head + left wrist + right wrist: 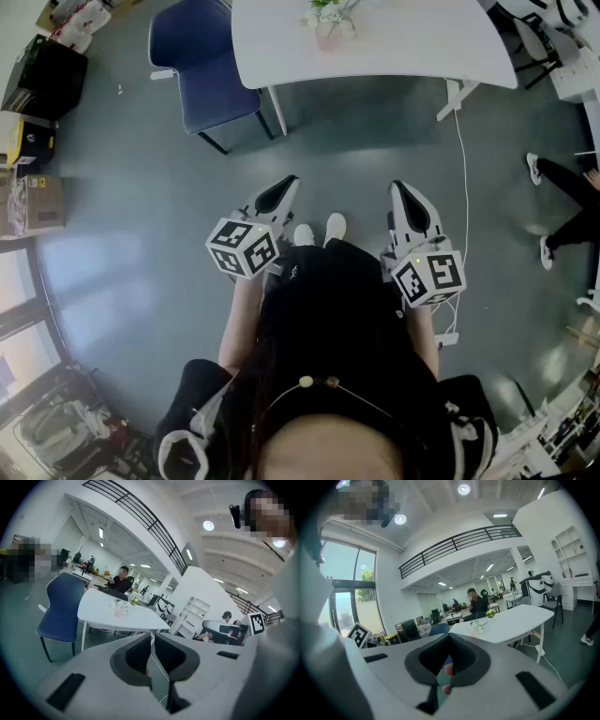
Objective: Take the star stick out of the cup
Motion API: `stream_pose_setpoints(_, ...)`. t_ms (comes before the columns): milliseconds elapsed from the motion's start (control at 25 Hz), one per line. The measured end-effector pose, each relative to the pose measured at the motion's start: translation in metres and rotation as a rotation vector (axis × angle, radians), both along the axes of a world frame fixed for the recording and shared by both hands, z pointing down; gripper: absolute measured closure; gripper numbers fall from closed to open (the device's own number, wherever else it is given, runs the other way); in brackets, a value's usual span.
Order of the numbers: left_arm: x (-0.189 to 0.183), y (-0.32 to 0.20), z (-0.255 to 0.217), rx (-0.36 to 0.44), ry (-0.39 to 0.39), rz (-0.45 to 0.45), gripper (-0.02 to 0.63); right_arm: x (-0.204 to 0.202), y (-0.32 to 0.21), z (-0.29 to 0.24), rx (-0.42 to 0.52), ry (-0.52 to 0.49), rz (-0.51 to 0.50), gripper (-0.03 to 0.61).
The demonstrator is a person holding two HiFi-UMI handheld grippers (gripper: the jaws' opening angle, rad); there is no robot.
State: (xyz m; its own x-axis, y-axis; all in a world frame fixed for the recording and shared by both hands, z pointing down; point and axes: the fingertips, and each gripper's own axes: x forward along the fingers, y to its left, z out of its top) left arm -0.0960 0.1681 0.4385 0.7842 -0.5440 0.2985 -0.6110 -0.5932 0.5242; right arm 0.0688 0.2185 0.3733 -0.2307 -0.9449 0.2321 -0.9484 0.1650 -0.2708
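Note:
A pinkish cup [330,36] holding thin sticks with green and white tops stands on the far white table [412,37]; I cannot make out a star. It also shows as the cup [119,610] and the cup [477,627], small and distant. Both grippers hang over the grey floor, well short of the table. My left gripper [284,186] [151,643] is shut with nothing between its pads. My right gripper [400,190] [449,637] is shut and holds nothing too.
A blue chair [202,70] [63,609] stands left of the table. A white cable [464,169] runs down from the table across the floor. Another person's legs [562,202] are at the right, cardboard boxes [33,202] at the left. A seated person [476,602] is behind the table.

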Motion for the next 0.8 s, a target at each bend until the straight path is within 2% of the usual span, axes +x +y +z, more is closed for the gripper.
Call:
stream_pose_setpoints(480,0.020,0.004,0.000,0.001,-0.008,-0.003,0.583,0.023,0.000,0.006,-0.004,-0.013,-0.003,0.575)
stream_pose_setpoints(800,0.038,0.003,0.001,0.001,-0.018,-0.022,0.583,0.043,-0.004,0.006,0.008,-0.072,-0.045,0.575)
